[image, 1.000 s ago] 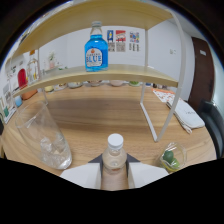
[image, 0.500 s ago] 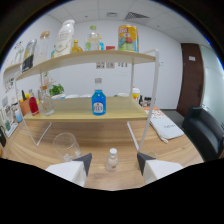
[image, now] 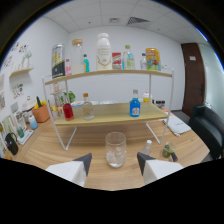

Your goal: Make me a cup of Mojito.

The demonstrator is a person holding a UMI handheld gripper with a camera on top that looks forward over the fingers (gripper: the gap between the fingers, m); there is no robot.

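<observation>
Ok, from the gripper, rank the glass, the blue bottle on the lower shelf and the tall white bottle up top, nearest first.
1. Glass: on the table just ahead of the open gripper, between its fingers.
2. Blue bottle: lower shelf, beyond the glass.
3. White bottle: top shelf, farthest.

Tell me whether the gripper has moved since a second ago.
Yes. The gripper, fingers open, has backed away from the shelf rack: the small clear bottle once between its fingers now stands ahead to their right, the glass between them.
</observation>
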